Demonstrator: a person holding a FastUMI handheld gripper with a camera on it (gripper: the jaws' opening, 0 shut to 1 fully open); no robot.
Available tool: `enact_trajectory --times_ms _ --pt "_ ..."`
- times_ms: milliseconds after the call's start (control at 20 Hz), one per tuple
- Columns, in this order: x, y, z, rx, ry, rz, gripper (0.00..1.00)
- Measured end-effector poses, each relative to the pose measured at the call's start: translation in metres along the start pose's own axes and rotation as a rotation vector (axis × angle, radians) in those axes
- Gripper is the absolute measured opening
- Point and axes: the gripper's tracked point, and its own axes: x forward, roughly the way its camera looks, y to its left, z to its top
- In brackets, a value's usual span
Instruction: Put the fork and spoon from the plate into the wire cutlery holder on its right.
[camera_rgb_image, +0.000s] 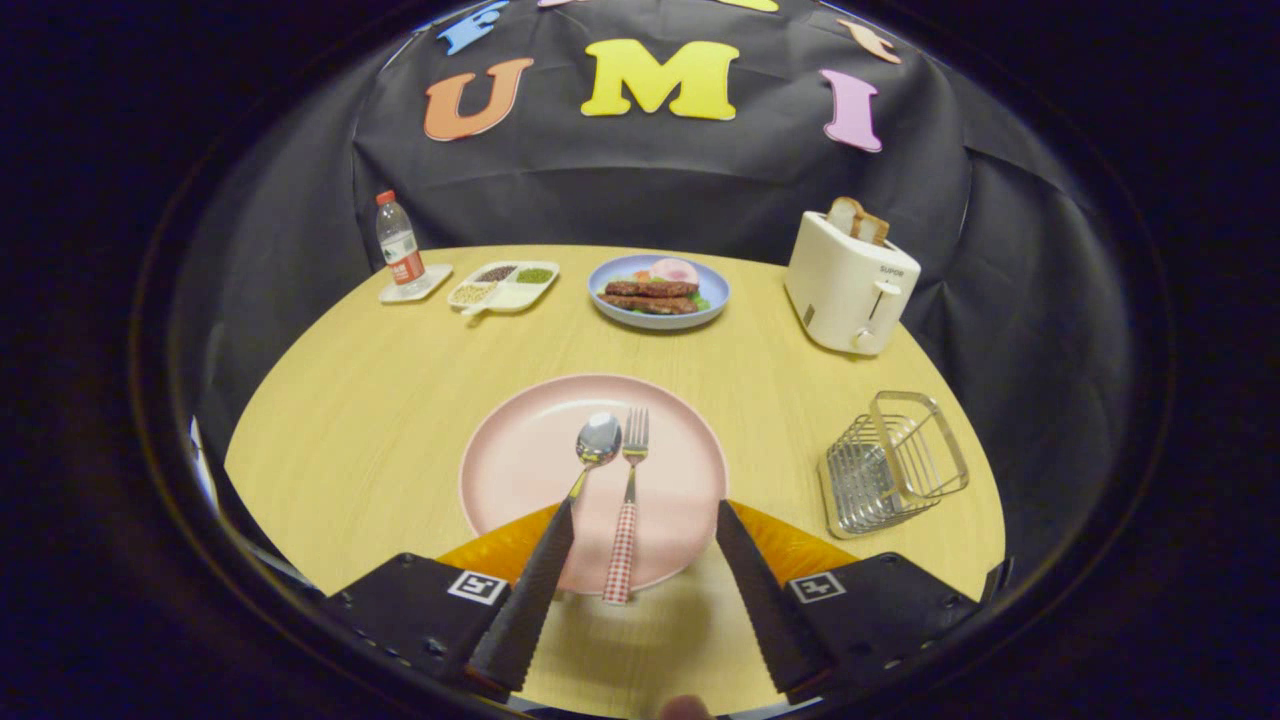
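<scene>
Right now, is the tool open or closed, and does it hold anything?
Tool: open, holding nothing; the fork handle lies between its fingers, the spoon by the left finger, both on the plate.

My one camera rides on my claw (645, 590) and looks forward along its two fingers, which stand spread apart at the bottom of the view. It sits above the near edge of the round bench (380, 400) and tilts downward across it toward the black cloth wall (650, 190) at the back. The pink plate (530, 470) lies close, just ahead of the fingers and partly between them, with the wire cutlery holder (893, 462) off to its right. The fisheye lens takes in the whole benchtop, so the toaster (850, 285), blue food plate (660, 290) and water bottle (398, 243) show small along the far side.
</scene>
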Motion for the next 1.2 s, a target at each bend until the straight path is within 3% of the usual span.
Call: enact_trajectory --times_ms 550,600,700,800,850,1200 --pt "0.039 0.007 -0.031 0.014 0.142 -0.012 0.30" --pt "0.039 0.009 -0.033 0.015 0.149 -0.005 0.30" --pt "0.044 0.005 -0.034 0.023 0.161 -0.022 0.11" --pt "0.039 0.003 -0.032 0.028 0.169 -0.020 0.12" --pt "0.040 -0.001 -0.031 0.031 0.173 -0.033 0.05" --pt "0.006 -0.015 -0.004 0.113 0.231 0.020 0.05"
